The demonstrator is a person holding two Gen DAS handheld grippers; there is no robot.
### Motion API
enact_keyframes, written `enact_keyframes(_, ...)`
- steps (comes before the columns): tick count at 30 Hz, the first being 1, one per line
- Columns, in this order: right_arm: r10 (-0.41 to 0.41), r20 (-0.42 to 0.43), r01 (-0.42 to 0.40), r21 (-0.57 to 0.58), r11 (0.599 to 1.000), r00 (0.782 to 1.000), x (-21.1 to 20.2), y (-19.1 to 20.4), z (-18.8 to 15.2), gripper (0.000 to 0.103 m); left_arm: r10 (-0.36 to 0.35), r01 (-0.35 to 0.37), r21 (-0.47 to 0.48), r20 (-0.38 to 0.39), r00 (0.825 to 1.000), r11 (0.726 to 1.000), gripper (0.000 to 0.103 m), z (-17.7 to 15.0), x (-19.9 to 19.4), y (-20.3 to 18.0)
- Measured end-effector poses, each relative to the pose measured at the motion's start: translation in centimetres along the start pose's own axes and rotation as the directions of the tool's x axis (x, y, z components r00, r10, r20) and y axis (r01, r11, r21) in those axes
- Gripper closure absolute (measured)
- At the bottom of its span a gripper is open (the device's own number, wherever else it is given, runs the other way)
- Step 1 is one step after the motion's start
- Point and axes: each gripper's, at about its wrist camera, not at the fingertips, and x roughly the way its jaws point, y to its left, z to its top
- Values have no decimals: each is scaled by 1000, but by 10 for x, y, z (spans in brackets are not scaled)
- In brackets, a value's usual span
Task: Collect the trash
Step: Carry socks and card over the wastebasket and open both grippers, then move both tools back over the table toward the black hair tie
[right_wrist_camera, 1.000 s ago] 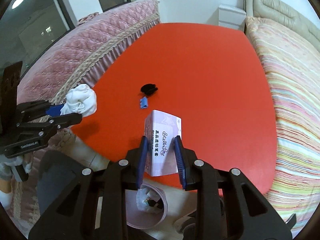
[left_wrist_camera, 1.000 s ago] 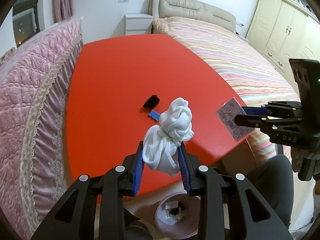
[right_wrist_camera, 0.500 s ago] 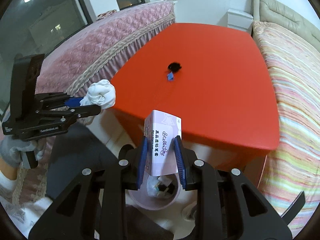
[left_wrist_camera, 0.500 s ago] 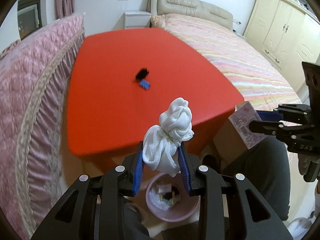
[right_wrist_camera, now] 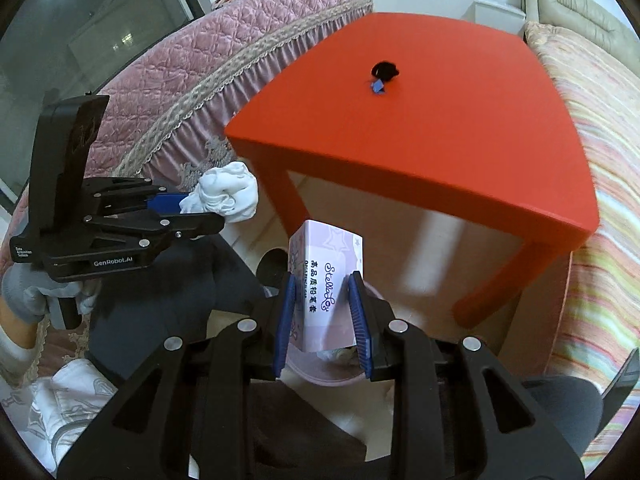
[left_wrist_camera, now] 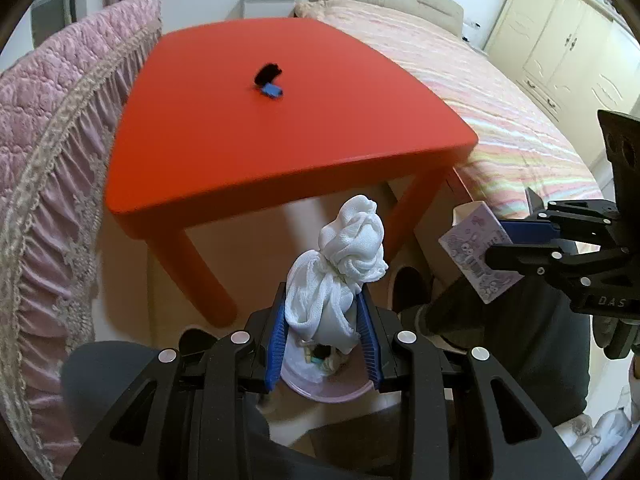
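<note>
Here the left hand-held gripper (left_wrist_camera: 323,326), marked "GenRobot.AI" on its side, pinches a bunched white cloth (left_wrist_camera: 344,264) that stands upright out of its blue pads, long axis along the fingers. The right hand-held gripper (right_wrist_camera: 322,316) clamps a small lilac box (right_wrist_camera: 326,284) printed "StellaLou" beside a column of Chinese characters, its long side also running up out of the jaws. Both hang over a pink bin (left_wrist_camera: 320,384) on the floor, in front of the red table (left_wrist_camera: 280,128), where a black scrap (left_wrist_camera: 267,73) and blue scrap (left_wrist_camera: 273,90) lie touching.
</note>
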Motion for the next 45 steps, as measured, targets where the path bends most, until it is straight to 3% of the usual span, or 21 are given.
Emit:
enact_keyframes(16, 28, -16, -28, 6, 1000, 999, 7, 0, -2, 75, -29, 29, 17, -26, 999, 999, 71, -1, 3, -5)
enact_keyframes(19, 38, -20, -37, 9, 999, 999, 7, 0, -3, 71, -43, 44, 25, -39, 998, 999, 67, -1, 5, -7)
enact_keyframes(20, 42, -24, -42, 11, 999, 999, 7, 0, -3, 65, -49, 50, 26, -42, 998, 998, 61, -1, 6, -7)
enact_keyframes(21, 46, -24, -46, 17, 999, 999, 8, -1, -3, 54, -49, 50, 26, -45, 998, 998, 48, -1, 7, -7)
enact_keyframes(22, 39, -24, -39, 22, 999, 999, 8, -2, -4, 45, -49, 50, 26, -44, 998, 998, 40, -2, 7, -7)
enact_keyframes(23, 29, -22, -28, 29, 999, 999, 9, -3, -5, 26, -39, 40, 21, -39, 998, 999, 19, -2, 8, -6)
enact_keyframes(24, 25, -17, -25, 34, 999, 1000, 8, -4, -5, 19, -24, 25, 16, -29, 999, 1000, 14, -3, 7, -5)
enact_keyframes(30, -19, -3, 19, 79, 997, 1000, 7, -15, -5, 5, 40, -40, -18, -27, 999, 999, 8, -4, 7, 6)
enact_keyframes(45, -24, 24, 22, 94, 995, 999, -6, -22, 17, 3, 55, -54, -54, 16, 998, 997, 8, 18, -8, 17)
